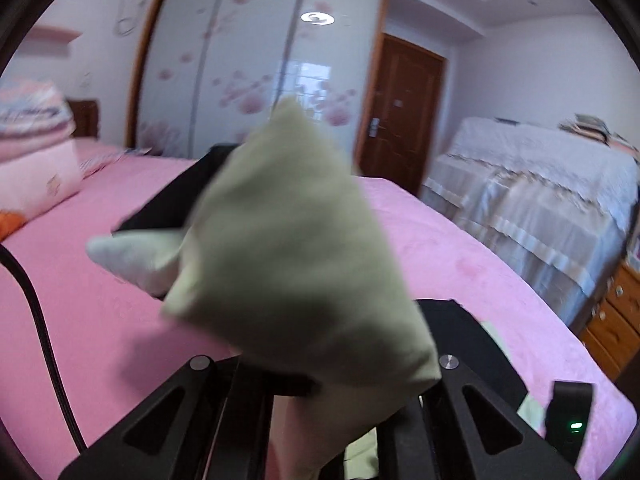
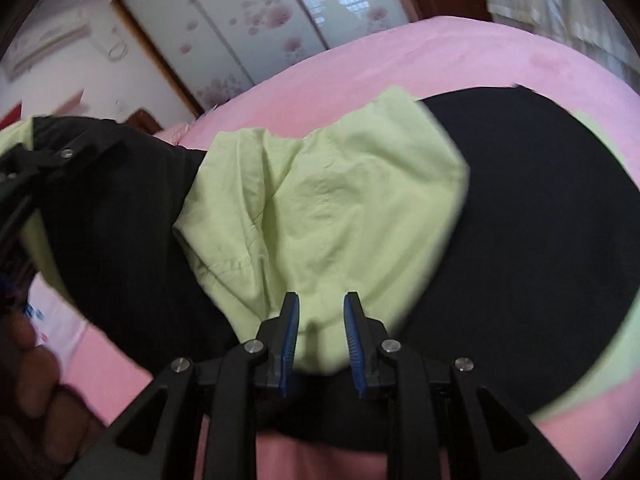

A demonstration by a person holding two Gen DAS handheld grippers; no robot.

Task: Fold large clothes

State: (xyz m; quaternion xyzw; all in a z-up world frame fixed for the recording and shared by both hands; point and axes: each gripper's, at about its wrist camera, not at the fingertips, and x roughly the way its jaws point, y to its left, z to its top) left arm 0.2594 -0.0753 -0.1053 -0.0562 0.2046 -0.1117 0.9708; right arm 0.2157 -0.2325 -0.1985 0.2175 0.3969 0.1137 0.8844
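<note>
Garment [image 2: 328, 200], black w/ pale green parts, lies across the pink bed [image 2: 500, 56]; long axis runs roughly left-right in the right wrist view. Right gripper [image 2: 321, 332]: blue pads part-spread, a green fold sits between them; contact w/ either pad not confirmed, so grip state can't be called. Fold is directly ahead of the right tongs, the black body extends to both sides. Left gripper [image 1: 320, 384]: fingertips buried under a raised, blurred green bunch [image 1: 296, 248], apparently clenched on it, cloth held above the bed. Judgement: the coming fold turns on carrying the lifted end along that long axis; left is the nearer to it. Hidden: left pads, garment type, far hem. A second gripper at left edge of the right view is cut off.
</note>
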